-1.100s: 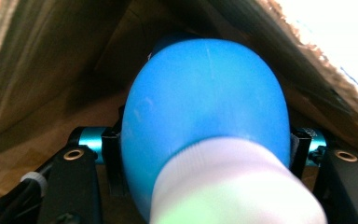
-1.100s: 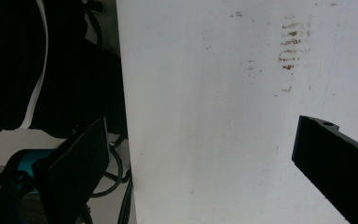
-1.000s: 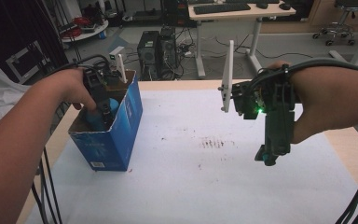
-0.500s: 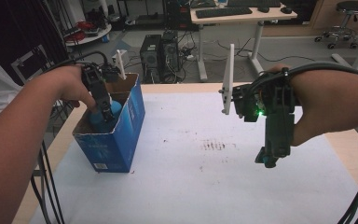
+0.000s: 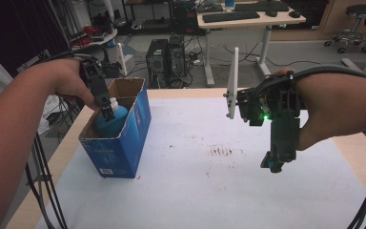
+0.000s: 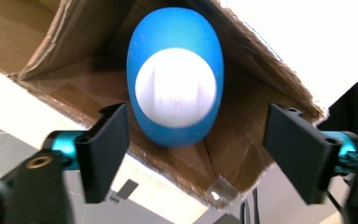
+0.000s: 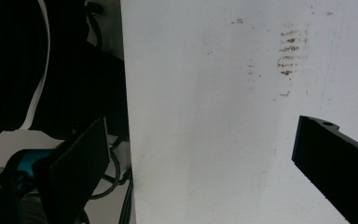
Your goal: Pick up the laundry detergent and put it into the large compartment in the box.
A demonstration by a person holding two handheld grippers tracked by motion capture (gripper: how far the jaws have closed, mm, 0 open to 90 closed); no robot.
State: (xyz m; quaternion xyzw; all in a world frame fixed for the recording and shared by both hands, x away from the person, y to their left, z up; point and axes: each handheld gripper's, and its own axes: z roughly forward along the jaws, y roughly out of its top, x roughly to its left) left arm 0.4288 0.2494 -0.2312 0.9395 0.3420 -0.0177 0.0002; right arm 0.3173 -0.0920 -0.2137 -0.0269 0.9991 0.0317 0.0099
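Cardboard box (image 5: 124, 138) with blue printed sides stands open-topped at the left edge of the worktop (image 5: 209, 191), which is covered in white with a patch of brown smudges (image 5: 221, 151) near its middle. Inside the box a blue bottle (image 5: 108, 121) with a white cap stands upright; in the left gripper view the same blue bottle (image 6: 175, 88) is seen from straight above, its white cap round and centred, with the brown inner flaps of the box (image 6: 261, 70) close around it.

The left gripper (image 5: 107, 113) hangs just over the bottle at the box mouth, pointing down. Its fingers (image 6: 105, 149) have just been opening and now stand apart on either side of the bottle, pads clear of it. The box walls stand close beside the bottle on all sides.

The right gripper (image 5: 274, 164) is held over the right half of the worktop, well apart from the box, pointing down with a green light on its body. Its fingers (image 7: 79, 158) are spread wide with nothing between them but the white cover and the smudges (image 7: 291, 49).

Beyond the worktop stand computer towers (image 5: 169, 62), a desk with a keyboard (image 5: 231, 16), and a stool (image 5: 362, 19). The box carries white print low on its front, too small to read.
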